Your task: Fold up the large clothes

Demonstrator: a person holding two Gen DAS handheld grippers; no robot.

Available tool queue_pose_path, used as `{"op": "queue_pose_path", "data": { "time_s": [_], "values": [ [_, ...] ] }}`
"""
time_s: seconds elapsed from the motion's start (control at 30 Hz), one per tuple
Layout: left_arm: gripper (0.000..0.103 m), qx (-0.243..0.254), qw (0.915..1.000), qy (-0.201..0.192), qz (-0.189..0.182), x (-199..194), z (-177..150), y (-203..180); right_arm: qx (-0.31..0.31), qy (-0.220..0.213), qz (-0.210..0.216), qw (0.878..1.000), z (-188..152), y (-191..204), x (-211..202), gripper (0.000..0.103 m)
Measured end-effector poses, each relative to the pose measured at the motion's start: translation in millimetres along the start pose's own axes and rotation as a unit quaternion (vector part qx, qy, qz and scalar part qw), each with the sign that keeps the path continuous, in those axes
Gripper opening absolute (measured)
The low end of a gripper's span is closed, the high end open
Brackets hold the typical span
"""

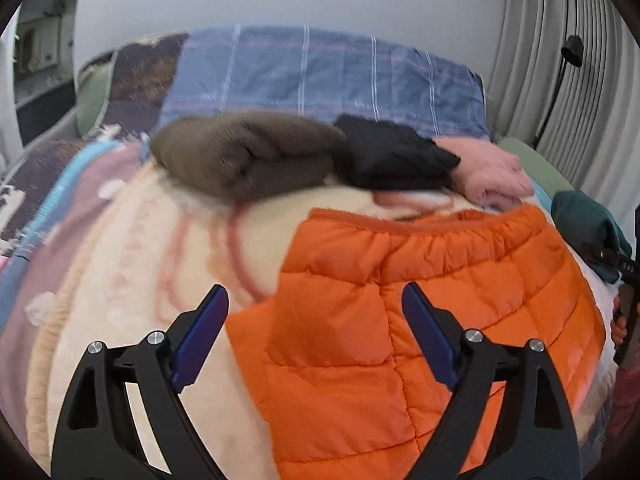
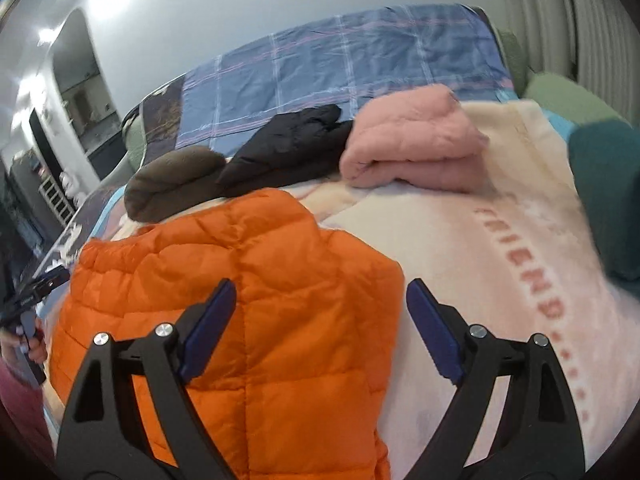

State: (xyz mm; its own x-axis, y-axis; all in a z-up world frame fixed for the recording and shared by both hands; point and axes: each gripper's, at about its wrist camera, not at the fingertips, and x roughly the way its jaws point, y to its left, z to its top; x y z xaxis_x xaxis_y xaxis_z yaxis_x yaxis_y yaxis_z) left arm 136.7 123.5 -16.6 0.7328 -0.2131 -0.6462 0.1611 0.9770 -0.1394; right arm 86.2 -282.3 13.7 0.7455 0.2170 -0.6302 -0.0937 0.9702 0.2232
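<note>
Both tongs wide open, nothing gripped: left gripper [image 1: 314,292] and right gripper [image 2: 320,288] hang over the orange puffer jacket [image 1: 400,320], which lies flat on the cream blanket [image 2: 460,260] right under the jaws. Beyond the tips sit three folded garments in a row: brown fleece [image 1: 244,156], black jacket [image 1: 392,156], pink sweater [image 2: 412,148].

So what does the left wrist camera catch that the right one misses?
Only the left view shows the black lamp by the curtain. Only the right view shows the pink "FRIEND" lettering on the cream blanket. Both show the orange jacket, the brown, black and pink folded clothes, and open tongs, left and right.
</note>
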Motion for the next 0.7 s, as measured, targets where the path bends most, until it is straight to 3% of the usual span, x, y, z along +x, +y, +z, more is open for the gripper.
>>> {"op": "queue_pose_path", "data": {
  "time_s": [0.03,0.07,0.1,0.13,0.17,0.2,0.23,0.47,0.57,0.7],
  "values": [
    [0.088,-0.002,1.0,0.008,-0.003,6.3,0.3,0.4,-0.008,0.002,0.009,1.0,2.9,1.3,4.4,0.088],
    [0.081,-0.005,0.9998,0.017,-0.005,15.3,0.6,-0.9,-0.012,0.007,0.016,1.0,6.0,2.8,9.1,0.086],
    [0.064,-0.007,0.9997,0.024,-0.009,20.8,1.7,0.4,-0.013,0.013,0.018,1.0,9.9,4.0,14.0,0.081],
    [0.051,-0.007,0.9991,0.037,-0.02,28.3,2.9,0.3,-0.015,0.026,0.017,0.999,12.0,5.5,22.3,0.056],
    [0.032,-0.009,0.9986,0.045,-0.026,33.2,3.7,-0.3,-0.017,0.041,0.017,0.999,12.1,8.9,25.3,0.028],
    [0.016,-0.009,0.9983,0.049,-0.029,37.6,5.0,-3.1,-0.018,0.058,0.013,0.998,11.5,10.5,32.8,0.016],
    [0.012,-0.005,0.9985,0.048,-0.028,39.0,6.1,-5.6,-0.017,0.059,0.008,0.998,10.8,11.2,34.2,0.006],
    [0.009,0.037,0.9991,-0.014,0.016,24.7,26.6,-27.0,0.014,0.0,-0.01,1.0,18.0,-4.7,13.9,0.002],
    [0.014,0.042,0.998,0.015,0.045,50.0,25.7,-23.7,0.014,0.027,-0.023,0.999,16.6,-7.5,35.4,0.003],
    [0.035,0.032,0.9957,0.053,0.068,78.6,11.9,-16.0,-0.027,0.055,-0.099,0.993,2.9,-3.9,65.4,0.012]
  ]
}}
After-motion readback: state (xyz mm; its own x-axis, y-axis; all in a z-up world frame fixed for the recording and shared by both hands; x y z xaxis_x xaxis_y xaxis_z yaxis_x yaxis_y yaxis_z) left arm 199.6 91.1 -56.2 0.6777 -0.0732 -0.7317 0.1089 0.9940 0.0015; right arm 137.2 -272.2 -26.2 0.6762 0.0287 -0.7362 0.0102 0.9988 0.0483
